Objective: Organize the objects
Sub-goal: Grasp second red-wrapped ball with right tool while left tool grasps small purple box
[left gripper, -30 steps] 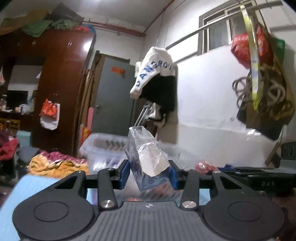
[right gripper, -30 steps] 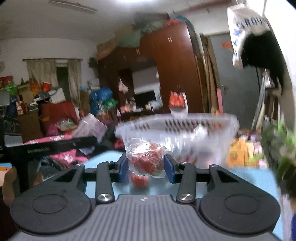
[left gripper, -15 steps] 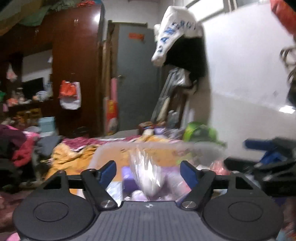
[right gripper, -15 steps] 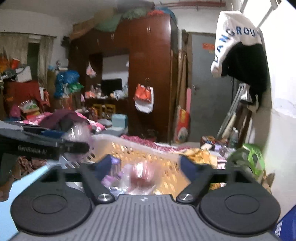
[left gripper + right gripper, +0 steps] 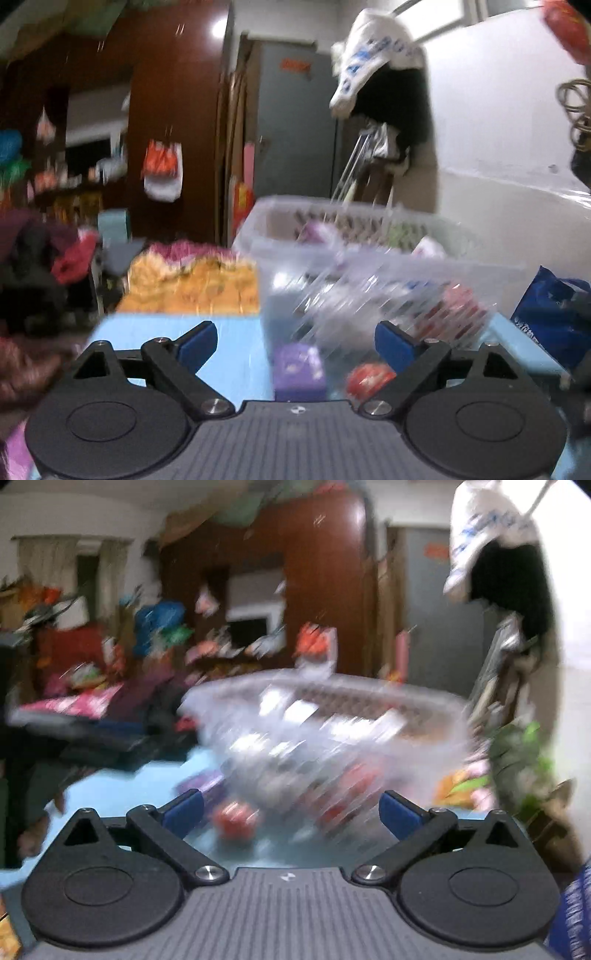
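A clear plastic basket (image 5: 362, 236) with wrapped packets inside stands on the light blue table (image 5: 236, 343); it also shows, blurred, in the right wrist view (image 5: 332, 709). My left gripper (image 5: 295, 341) is open and empty, just short of the basket. A purple box (image 5: 299, 365) and a red wrapped piece (image 5: 369, 376) lie on the table between its jaws. My right gripper (image 5: 291, 812) is open and empty in front of the basket. A red wrapped piece (image 5: 236, 819) lies on the table near its left finger.
A blue bag (image 5: 554, 310) sits right of the basket. Clothes (image 5: 192, 277) are heaped beyond the table's far edge. A dark wardrobe (image 5: 170, 122) and a grey door (image 5: 295, 129) stand behind. The other gripper (image 5: 92, 734) shows dark at left in the right wrist view.
Both grippers opened and let go of their wrapped packets over the basket, then drew back from it. Both views are blurred by motion now.
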A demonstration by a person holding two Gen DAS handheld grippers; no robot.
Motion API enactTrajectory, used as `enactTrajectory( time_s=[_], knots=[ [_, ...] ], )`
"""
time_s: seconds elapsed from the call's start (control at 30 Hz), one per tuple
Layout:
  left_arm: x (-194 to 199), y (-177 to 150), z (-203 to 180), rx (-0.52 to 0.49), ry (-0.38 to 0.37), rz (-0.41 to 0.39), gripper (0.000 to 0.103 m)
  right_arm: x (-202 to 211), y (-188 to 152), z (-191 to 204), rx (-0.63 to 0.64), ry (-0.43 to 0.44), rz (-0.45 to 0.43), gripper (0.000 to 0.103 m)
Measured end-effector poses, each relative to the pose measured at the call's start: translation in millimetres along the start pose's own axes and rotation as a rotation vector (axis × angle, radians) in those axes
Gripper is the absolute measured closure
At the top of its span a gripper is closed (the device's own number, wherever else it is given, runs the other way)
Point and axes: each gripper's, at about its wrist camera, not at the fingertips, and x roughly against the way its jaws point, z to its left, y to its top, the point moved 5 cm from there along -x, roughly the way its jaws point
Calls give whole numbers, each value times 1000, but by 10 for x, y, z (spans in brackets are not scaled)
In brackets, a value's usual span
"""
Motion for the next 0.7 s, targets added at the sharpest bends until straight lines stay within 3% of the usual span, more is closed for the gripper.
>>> enactTrajectory(
  time_s=[0.07,0.23,0.37,0.53,0.7],
  knots=[
    [-120,-54,66,29,2,60,10,-163,-85,113,2,36,59,0],
    [-307,-292,118,33,7,172,19,-396,-147,239,30,8,109,0],
    [-350,-349,152,42,19,197,30,-479,-192,288,34,8,129,1],
    [-329,-381,171,28,31,184,37,-574,-192,407,39,6,131,4],
    [-284,-390,214,26,53,172,37,-741,-233,510,92,2,166,19]
  ],
)
